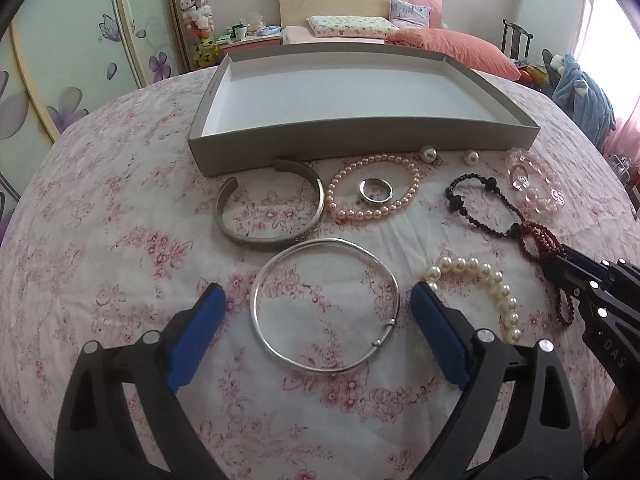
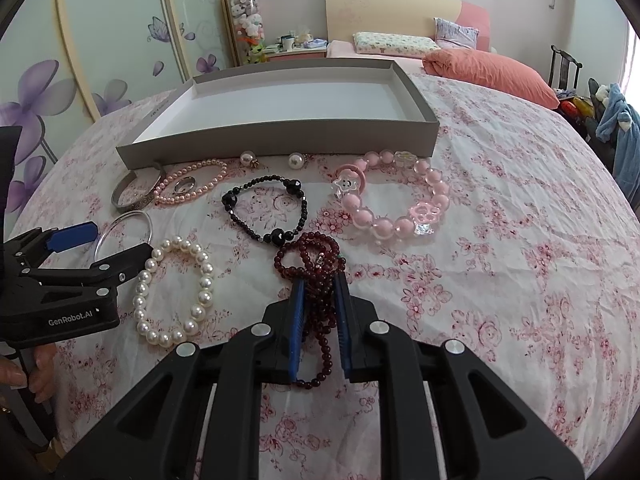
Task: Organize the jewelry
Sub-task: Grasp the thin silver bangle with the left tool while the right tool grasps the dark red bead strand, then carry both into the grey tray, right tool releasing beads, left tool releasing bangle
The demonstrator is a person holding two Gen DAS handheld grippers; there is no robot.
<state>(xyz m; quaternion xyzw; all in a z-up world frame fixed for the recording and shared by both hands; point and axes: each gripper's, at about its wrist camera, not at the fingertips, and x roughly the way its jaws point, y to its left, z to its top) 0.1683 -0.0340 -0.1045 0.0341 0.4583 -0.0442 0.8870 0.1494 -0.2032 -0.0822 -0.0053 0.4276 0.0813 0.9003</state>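
Right gripper [image 2: 320, 300], lower centre of its own view: jaws nearly closed, the dark red bead strand [image 2: 316, 272] pinched between the blue pads. Part of the strand lies coiled on the floral cloth [image 2: 520, 240] just ahead of the tips; a loop hangs back between the fingers.

Left gripper [image 1: 318, 308], bottom of the left wrist view: jaws wide apart, holding nothing, one pad on each side of the thin silver bangle [image 1: 324, 308], which lies flat on the cloth. We cannot tell whether either pad touches it.

Grey tray [image 2: 280, 136], upper centre, holds nothing as yet.

We judge both pieces are bound for the tray. To do it well — lift the red strand straight up until its coil clears the black bead bracelet [image 2: 266, 208] close by. For the bangle, lower the pads to the cloth before closing — a thin hoop slips easily.
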